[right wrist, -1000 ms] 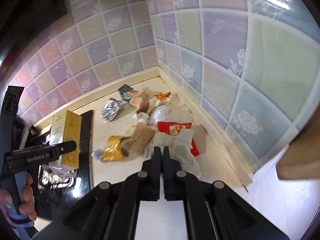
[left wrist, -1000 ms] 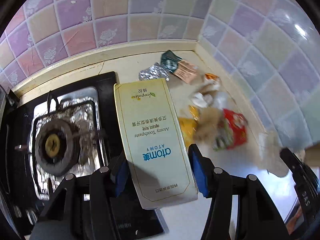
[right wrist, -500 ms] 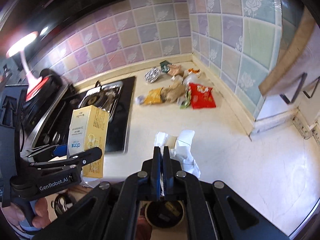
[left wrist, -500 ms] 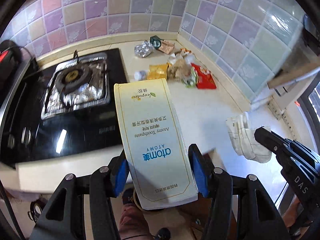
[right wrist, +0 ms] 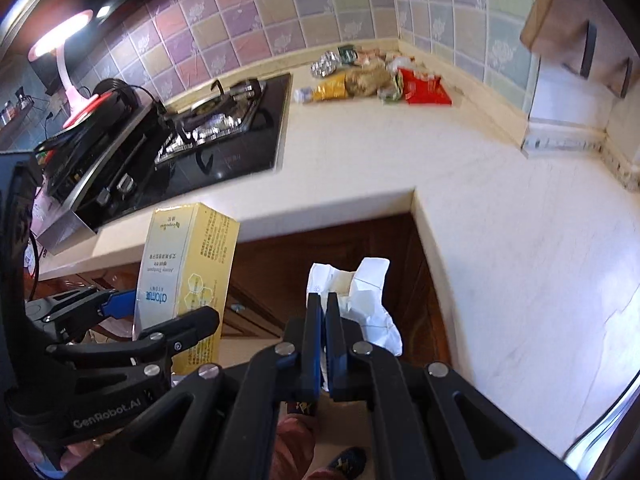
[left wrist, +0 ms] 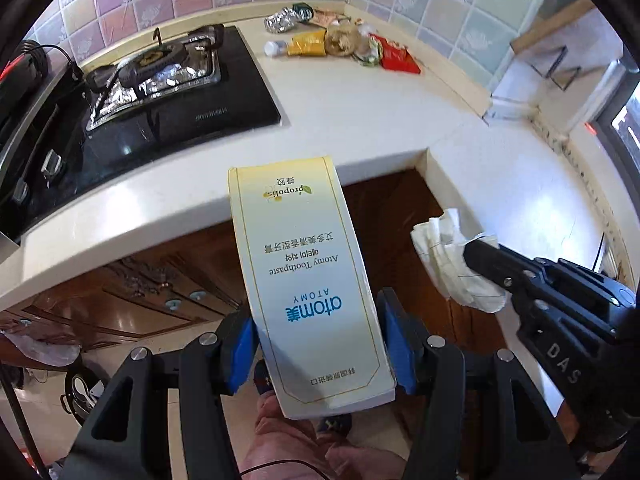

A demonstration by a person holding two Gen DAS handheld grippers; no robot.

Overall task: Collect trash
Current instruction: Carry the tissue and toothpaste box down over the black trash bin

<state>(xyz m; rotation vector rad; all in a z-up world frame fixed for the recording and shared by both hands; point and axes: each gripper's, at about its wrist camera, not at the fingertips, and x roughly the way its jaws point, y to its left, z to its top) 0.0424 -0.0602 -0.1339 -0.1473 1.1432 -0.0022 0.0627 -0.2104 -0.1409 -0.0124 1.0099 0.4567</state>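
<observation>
My left gripper [left wrist: 318, 340] is shut on a pale yellow Atomy toothpaste box [left wrist: 308, 280] and holds it off the counter, over the floor; the box shows in the right wrist view too [right wrist: 180, 276]. My right gripper [right wrist: 323, 308] is shut on a crumpled white paper [right wrist: 360, 300], also past the counter edge; it shows in the left wrist view [left wrist: 448, 256]. Several pieces of trash [left wrist: 340, 40] lie in the far counter corner: foil ball, yellow packet, brown wad, red wrapper [right wrist: 424, 88].
A black gas hob [left wrist: 160, 92] sits on the left of the white L-shaped counter [left wrist: 400, 128]. Brown cabinet doors [left wrist: 160, 280] are below. A pink lamp [right wrist: 68, 60] stands far left. Tiled walls back the counter.
Both grippers have pulled back and away from the trash corner, past the counter's front edge, still holding the box and the paper. The trash pile now looks far off.
</observation>
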